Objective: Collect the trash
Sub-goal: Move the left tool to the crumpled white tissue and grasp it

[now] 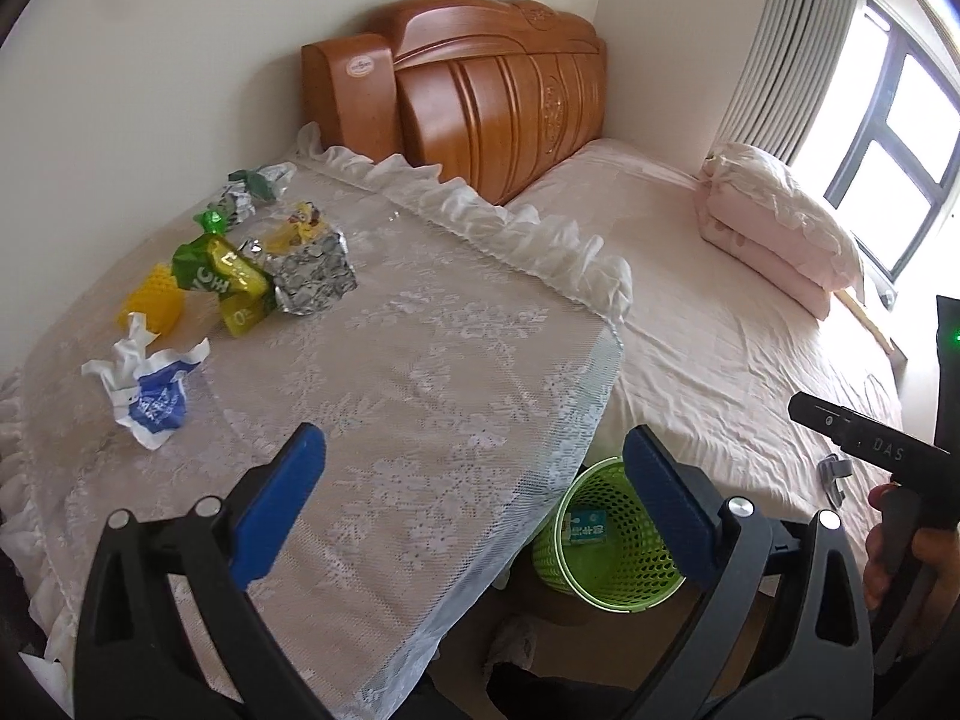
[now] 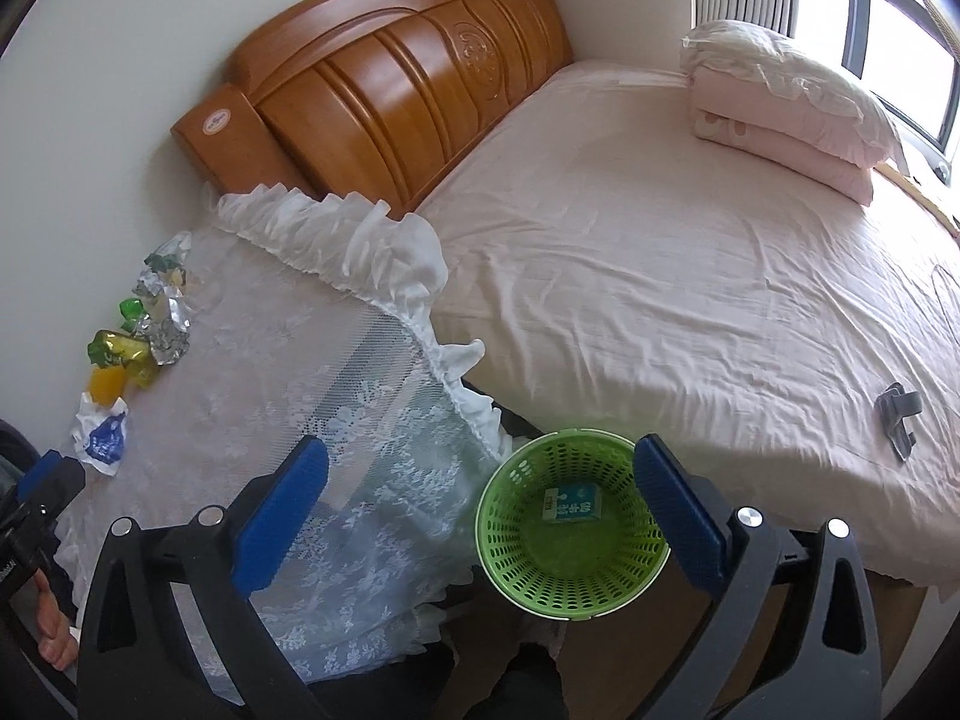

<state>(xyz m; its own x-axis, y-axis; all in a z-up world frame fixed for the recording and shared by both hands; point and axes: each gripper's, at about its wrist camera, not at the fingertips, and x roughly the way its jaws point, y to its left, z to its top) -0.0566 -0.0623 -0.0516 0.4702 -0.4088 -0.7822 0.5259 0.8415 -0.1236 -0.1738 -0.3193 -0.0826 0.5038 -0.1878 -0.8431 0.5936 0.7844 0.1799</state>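
Observation:
Trash lies on a lace-covered table [image 1: 420, 360]: a crumpled white and blue wrapper [image 1: 147, 387], a yellow mesh piece [image 1: 153, 297], a green and yellow packet [image 1: 225, 276], a silver foil bag [image 1: 309, 273] and more foil wrappers [image 1: 249, 192] behind. A green perforated basket [image 2: 570, 525] stands on the floor between table and bed, with a small carton [image 2: 571, 504] inside. My left gripper [image 1: 474, 504] is open and empty above the table's near edge. My right gripper [image 2: 480, 516] is open and empty above the basket.
A bed with a pink sheet [image 2: 690, 270] fills the right side, with a wooden headboard [image 2: 390, 78] and folded pink bedding with a pillow [image 2: 792, 102]. A small grey object [image 2: 897, 411] lies on the sheet. A window [image 1: 888, 138] is at far right.

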